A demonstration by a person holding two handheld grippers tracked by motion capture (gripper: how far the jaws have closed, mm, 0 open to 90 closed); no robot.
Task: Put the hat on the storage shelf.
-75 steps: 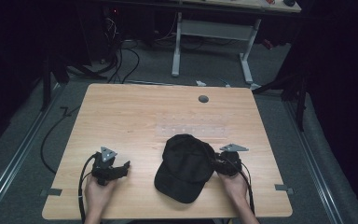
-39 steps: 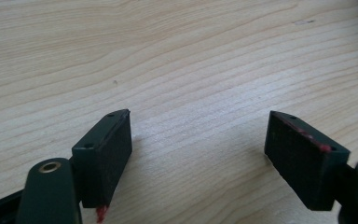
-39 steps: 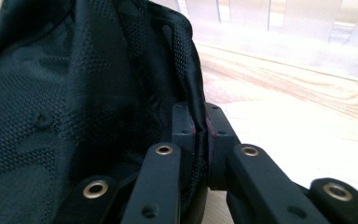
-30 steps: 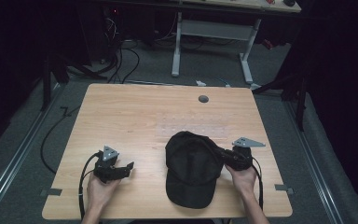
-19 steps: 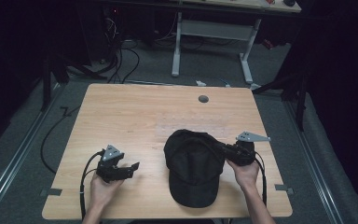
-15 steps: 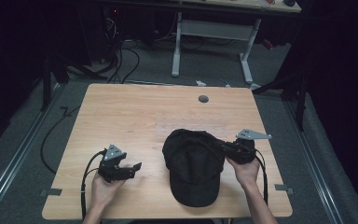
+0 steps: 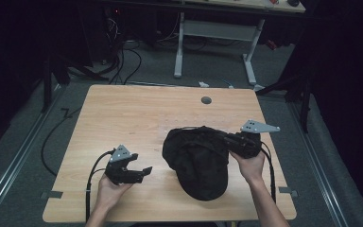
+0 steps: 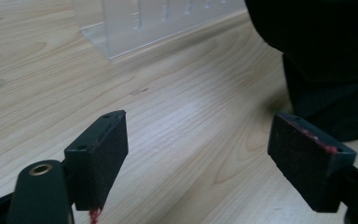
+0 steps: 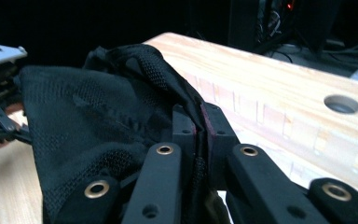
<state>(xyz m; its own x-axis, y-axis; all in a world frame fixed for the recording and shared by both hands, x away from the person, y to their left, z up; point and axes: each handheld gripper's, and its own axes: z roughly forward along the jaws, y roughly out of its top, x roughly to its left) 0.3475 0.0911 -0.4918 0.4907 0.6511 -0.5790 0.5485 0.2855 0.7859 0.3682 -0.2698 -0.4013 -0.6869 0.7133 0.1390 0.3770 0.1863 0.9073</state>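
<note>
Black cap (image 7: pixel 199 161) fabric hides the right hand-held gripper (image 9: pixel 199 122) pads pinching it; left hand-held gripper (image 8: pixel 205 149) gapes empty.

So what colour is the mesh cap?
Black mesh fabric cap, clearest in the right gripper view.

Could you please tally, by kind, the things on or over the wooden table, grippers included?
Black mesh caps: 1, the cap, pinched at its edge by the right gripper.
Handheld grippers: 2, the right one and the left gripper, whose jaws stand apart.
Clear plastic pieces: 1, a clear plastic piece on the table.
Total: 4.
</note>
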